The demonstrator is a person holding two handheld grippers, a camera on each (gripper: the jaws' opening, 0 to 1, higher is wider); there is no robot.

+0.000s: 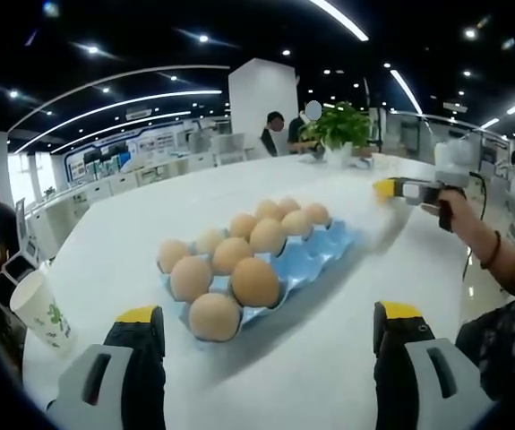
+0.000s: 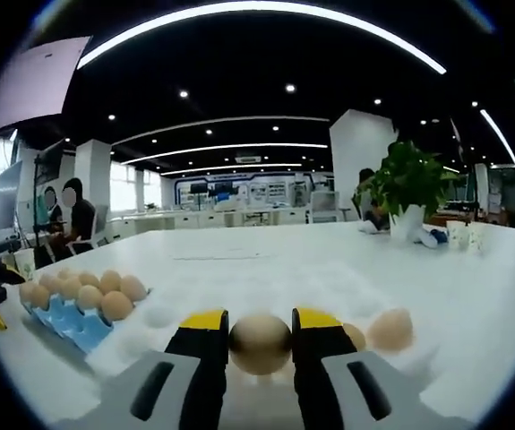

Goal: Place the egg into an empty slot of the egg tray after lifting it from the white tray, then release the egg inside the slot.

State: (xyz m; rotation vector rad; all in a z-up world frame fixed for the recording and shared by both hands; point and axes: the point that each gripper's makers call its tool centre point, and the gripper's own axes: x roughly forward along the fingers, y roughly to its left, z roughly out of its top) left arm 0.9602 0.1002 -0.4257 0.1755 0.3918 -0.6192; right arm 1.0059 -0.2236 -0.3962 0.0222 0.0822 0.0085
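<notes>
The left gripper [image 1: 268, 322] hangs with its jaws spread wide and nothing between them, the blue egg tray [image 1: 311, 262] lying at twelve o'clock just beyond its tips. The right gripper [image 2: 260, 324] pinches a brown egg [image 2: 260, 344] between its yellow-tipped jaws, with further eggs [image 2: 390, 328] at three o'clock. Everything sits on a white table [image 2: 329, 260] in a bright open office, a potted plant [image 2: 407, 184] at its far edge.

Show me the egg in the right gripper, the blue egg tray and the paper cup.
egg [image 2: 260, 344], right gripper view, its front face.
blue egg tray [image 1: 315, 258], left gripper view, empty slots.
paper cup [image 1: 40, 309], left gripper view, its side.
</notes>
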